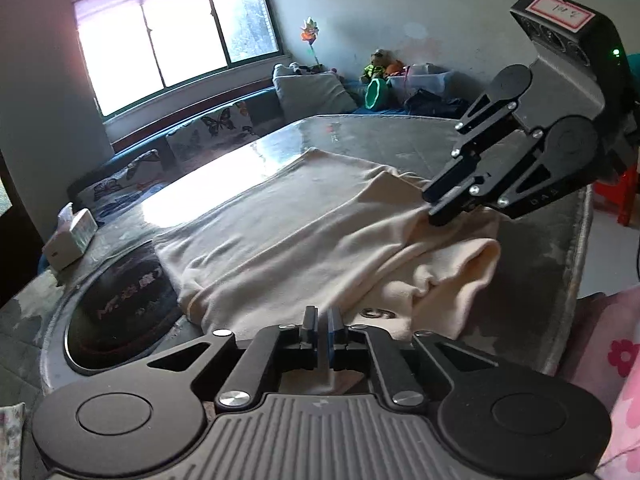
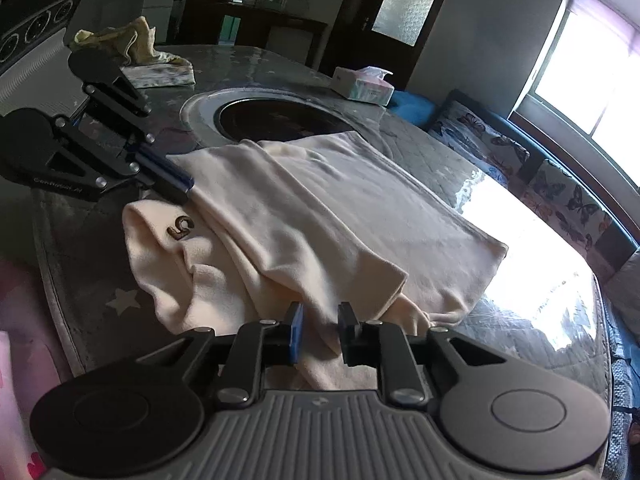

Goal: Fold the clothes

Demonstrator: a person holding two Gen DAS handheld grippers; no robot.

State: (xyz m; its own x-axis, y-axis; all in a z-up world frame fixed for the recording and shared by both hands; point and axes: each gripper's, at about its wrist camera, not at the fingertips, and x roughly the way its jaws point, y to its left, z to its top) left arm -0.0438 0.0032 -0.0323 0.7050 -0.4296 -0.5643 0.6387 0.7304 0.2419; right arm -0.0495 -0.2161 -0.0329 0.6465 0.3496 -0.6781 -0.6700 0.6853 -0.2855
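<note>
- A cream shirt [image 2: 320, 216] lies partly folded on the grey table [image 2: 420, 148], beside a dark round inset [image 2: 276, 120].
- The left gripper [image 1: 322, 322] has its fingers pinched together on the shirt's near edge.
- The right gripper [image 2: 320, 320] clamps a fold of the shirt's other side.
- A tissue box [image 2: 364, 86] sits at the far edge.
</note>
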